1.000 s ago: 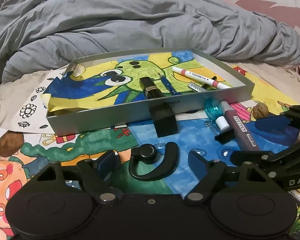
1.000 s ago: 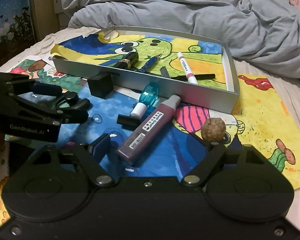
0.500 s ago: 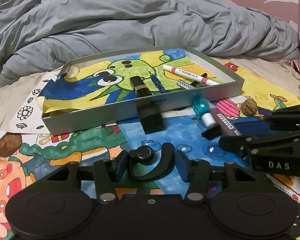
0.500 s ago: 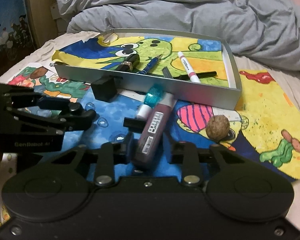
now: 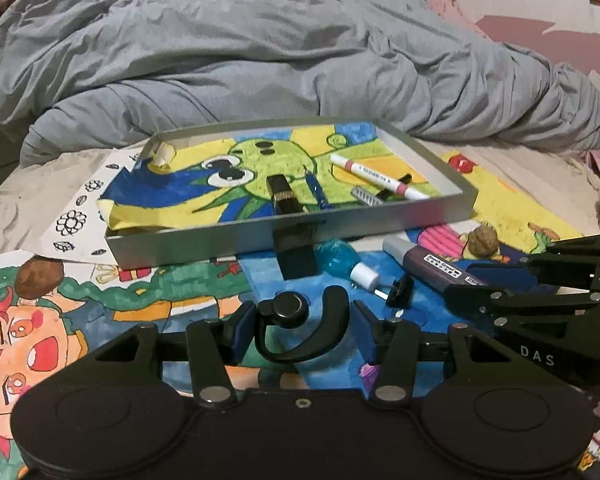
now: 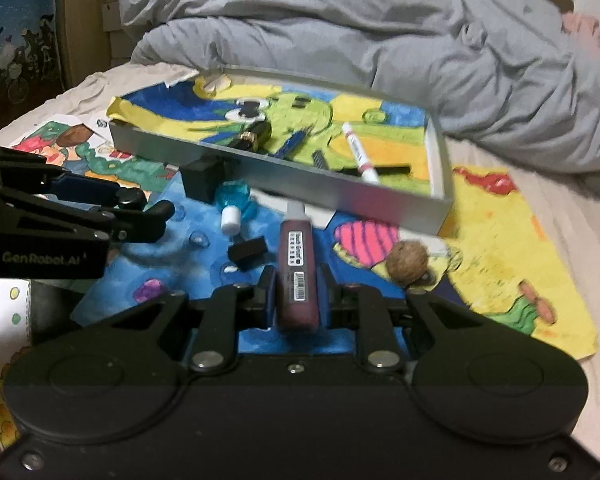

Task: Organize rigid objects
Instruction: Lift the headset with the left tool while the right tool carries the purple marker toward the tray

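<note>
My left claw (image 5: 302, 330) is clamped on the black ear-hook earpiece (image 5: 300, 326): one blue pad presses its round bud end, the other its curved hook. My right claw (image 6: 296, 294) is clamped on the rear end of the maroon marker (image 6: 297, 268), which points away from me toward the tray with its grey cap (image 6: 296, 211) forward. From the left camera that same marker (image 5: 432, 262) sticks out of the right claw's black fingers at the right edge.

Both claws closed within the last second, the left one settling first and the right one barely tightening since.

Ahead of both sits the shallow grey tray (image 5: 204, 240), lined with a painted sheet showing a green creature. Inside it lie a black lipstick with a gold band (image 5: 282, 196), a blue pen (image 5: 316, 192), a white marker with pink bands (image 5: 378, 178), a small ribbed grey piece (image 5: 366, 196) and a black pen (image 6: 388, 169) that runs under the white marker. A wad of tape (image 5: 164, 156) sits in the tray's far left corner.

Between my claws and the tray's near wall the way is cluttered: a black block (image 5: 296, 254) touches the wall, just beside it lies a teal bottle with a white cap (image 5: 346, 262), and nearer me a small black cap (image 5: 400, 292). A walnut (image 5: 482, 240) rests to the right, near the tray's corner. All of it lies on bright painted drawings (image 5: 140, 284) spread over the bed, with a rumpled grey duvet (image 5: 280, 52) heaped behind the tray.
</note>
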